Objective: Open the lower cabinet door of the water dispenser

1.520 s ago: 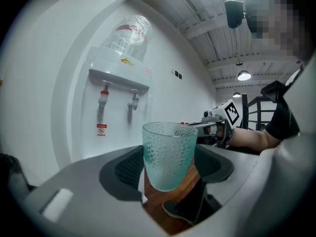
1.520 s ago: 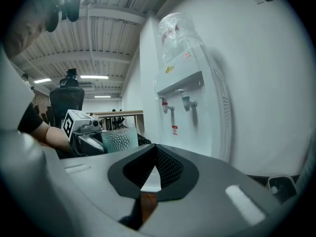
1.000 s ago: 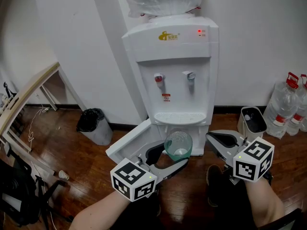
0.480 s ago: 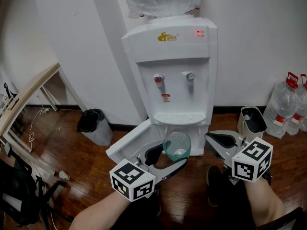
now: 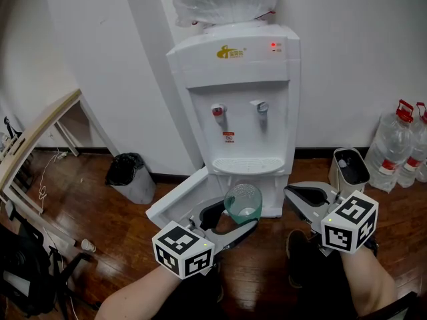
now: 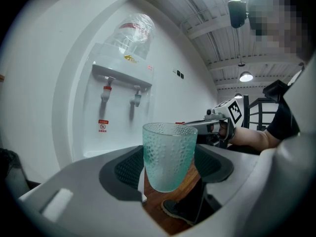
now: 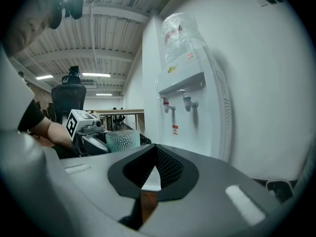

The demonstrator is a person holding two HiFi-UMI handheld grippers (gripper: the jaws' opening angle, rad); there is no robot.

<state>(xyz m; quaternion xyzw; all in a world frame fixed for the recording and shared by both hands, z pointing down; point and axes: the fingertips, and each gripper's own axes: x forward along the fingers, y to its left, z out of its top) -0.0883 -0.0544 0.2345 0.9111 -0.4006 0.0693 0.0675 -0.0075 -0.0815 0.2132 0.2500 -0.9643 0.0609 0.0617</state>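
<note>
The white water dispenser [image 5: 233, 79] stands against the wall with a bottle on top. Its lower cabinet door [image 5: 175, 204] hangs swung out to the left, low by the floor. My left gripper [image 5: 233, 217] is shut on a teal dimpled glass cup [image 5: 242, 201], held upright in front of the drip tray [image 5: 247, 165]. The left gripper view shows the cup [image 6: 169, 154] clamped between the pads, with the dispenser [image 6: 118, 107] behind. My right gripper [image 5: 298, 195] hovers to the right of the cup, jaws together and holding nothing. In its own view the right gripper [image 7: 154, 169] faces the dispenser [image 7: 192, 98].
A bag-lined bin [image 5: 130, 173] sits left of the dispenser and a white bin [image 5: 349, 169] to its right. Large water bottles [image 5: 397, 145] stand at the far right. A wooden tabletop [image 5: 40, 129] leans at the left. Shoes [image 5: 297, 245] rest on the wood floor.
Almost nothing: the whole view has drifted slightly left, and the cup sits a touch higher and further left. Both grippers keep their states.
</note>
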